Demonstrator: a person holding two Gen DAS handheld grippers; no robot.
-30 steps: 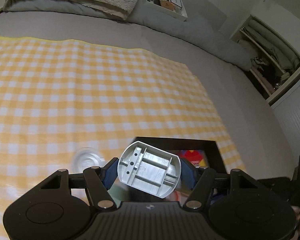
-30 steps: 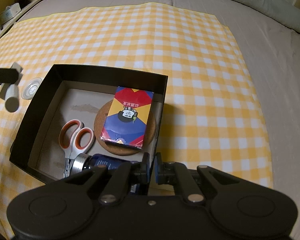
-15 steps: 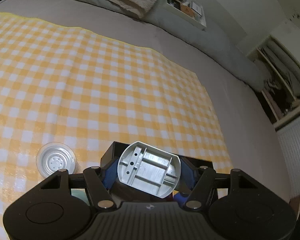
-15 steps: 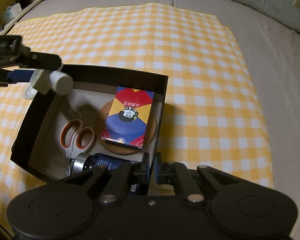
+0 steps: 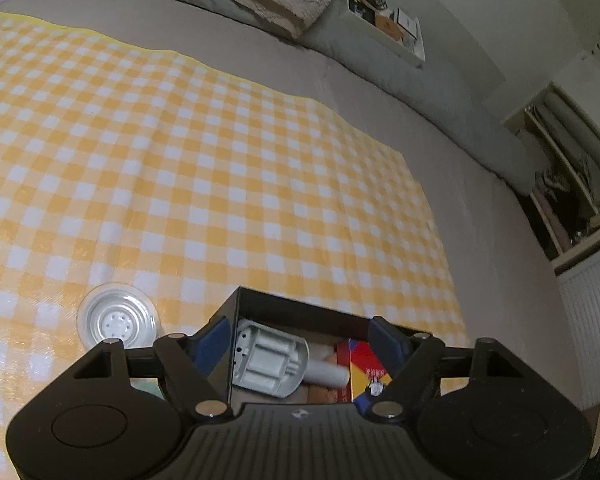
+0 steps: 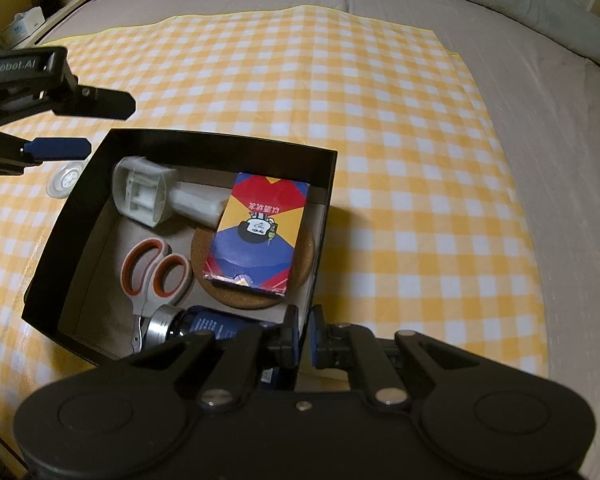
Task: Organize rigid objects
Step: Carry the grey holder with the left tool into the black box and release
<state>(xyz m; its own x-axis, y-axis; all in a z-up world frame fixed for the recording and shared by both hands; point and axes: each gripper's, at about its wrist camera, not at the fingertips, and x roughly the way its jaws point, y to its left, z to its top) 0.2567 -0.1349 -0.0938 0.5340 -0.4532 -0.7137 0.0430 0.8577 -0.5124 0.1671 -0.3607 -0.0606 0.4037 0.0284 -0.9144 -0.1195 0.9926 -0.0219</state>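
Observation:
A black box (image 6: 220,136) sits on the yellow checked cloth (image 5: 220,180). It holds orange-handled scissors (image 6: 156,276), a cork coaster (image 6: 240,300), a colourful card pack (image 6: 260,232) and a dark jar with a silver lid (image 6: 196,326). A grey plastic piece (image 5: 268,364) with a round handle lies loose in the box's back left corner (image 6: 148,192). My left gripper (image 5: 298,326) hovers above that corner, its jaws opening, the pads clear of the piece. My right gripper (image 6: 305,344) is shut on the box's near right wall.
A clear round lid (image 5: 118,322) lies on the cloth just left of the box. Grey bedding (image 5: 480,240) surrounds the cloth, with pillows at the head. A shelf unit (image 5: 572,184) stands off to the right.
The left gripper carried the grey piece over the box and spread its jaws. The piece dropped out and now lies in the box. The right gripper stayed put.

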